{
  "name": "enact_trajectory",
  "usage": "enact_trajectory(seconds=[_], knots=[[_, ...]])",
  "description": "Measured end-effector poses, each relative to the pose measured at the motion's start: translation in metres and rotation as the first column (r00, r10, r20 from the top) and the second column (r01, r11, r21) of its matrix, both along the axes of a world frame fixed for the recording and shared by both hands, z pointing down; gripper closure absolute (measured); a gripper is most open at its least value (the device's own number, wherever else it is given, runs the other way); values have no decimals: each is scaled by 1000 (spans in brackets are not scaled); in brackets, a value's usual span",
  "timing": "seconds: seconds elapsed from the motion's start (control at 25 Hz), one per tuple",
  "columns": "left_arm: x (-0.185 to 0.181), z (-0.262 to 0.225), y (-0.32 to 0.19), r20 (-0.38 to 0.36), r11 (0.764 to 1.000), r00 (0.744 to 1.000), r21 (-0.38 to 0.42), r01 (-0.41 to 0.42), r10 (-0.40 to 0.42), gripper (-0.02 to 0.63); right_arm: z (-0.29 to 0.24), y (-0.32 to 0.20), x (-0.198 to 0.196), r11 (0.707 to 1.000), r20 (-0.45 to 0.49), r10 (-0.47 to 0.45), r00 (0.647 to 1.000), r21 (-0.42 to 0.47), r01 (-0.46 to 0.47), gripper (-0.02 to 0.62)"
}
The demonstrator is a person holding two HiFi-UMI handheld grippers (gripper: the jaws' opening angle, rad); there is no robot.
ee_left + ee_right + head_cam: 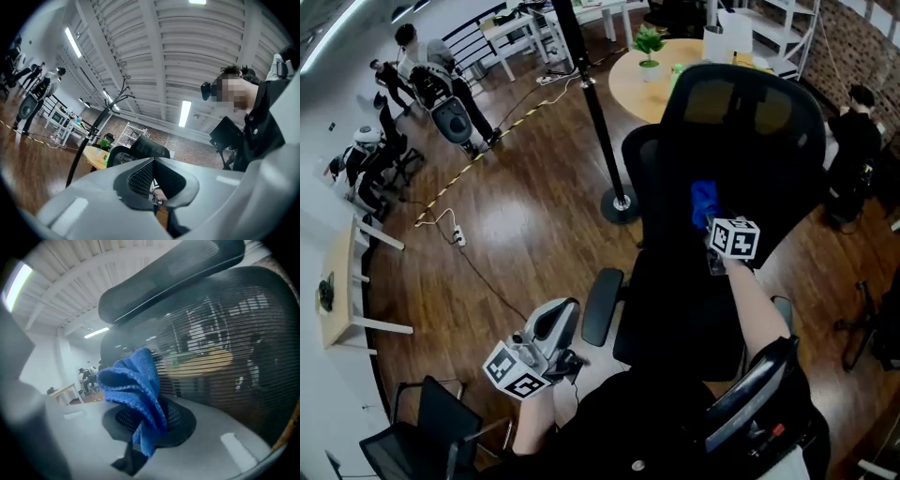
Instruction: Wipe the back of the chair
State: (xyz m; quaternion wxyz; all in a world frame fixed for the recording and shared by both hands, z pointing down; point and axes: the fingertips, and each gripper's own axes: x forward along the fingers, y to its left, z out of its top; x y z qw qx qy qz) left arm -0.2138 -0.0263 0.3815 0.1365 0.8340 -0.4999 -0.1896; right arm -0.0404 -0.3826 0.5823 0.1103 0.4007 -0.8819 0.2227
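Observation:
A black office chair stands in front of me; its mesh back (741,141) (229,338) is in the head view's middle right, and a headrest (173,277) tops it. My right gripper (710,225) (143,423) is raised at the chair back, shut on a crumpled blue cloth (704,202) (136,390). The cloth is up against the mesh or just short of it. My left gripper (567,311) (153,187) hangs low at the left, beside the chair's armrest (602,305). Its jaws are shut with nothing between them.
A black coat-stand pole (596,112) rises just left of the chair. A round wooden table (642,84) with a potted plant (649,42) stands behind it. Several people are at the far left (441,75), one at the right (855,141). A cable (478,272) lies on the floor. Another chair (441,422) is bottom left.

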Motion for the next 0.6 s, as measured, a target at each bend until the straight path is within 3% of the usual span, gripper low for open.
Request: enact_trajectory(seconds=[0.16, 0.28, 0.48, 0.6], knots=[[36, 1, -29, 4, 992, 992, 10, -123, 123, 606, 3, -9, 87, 987, -10, 158, 987, -1, -158, 537], [60, -4, -38, 2, 979, 979, 10, -204, 204, 606, 0, -5, 153, 961, -40, 275, 961, -8, -276, 537], [91, -5, -47, 6, 958, 958, -10, -286, 286, 606, -2, -2, 248, 900, -113, 434, 894, 19, -435, 537], [106, -1, -55, 2, 946, 946, -14, -323, 323, 606, 3, 6, 305, 841, -168, 538, 826, 37, -540, 537]])
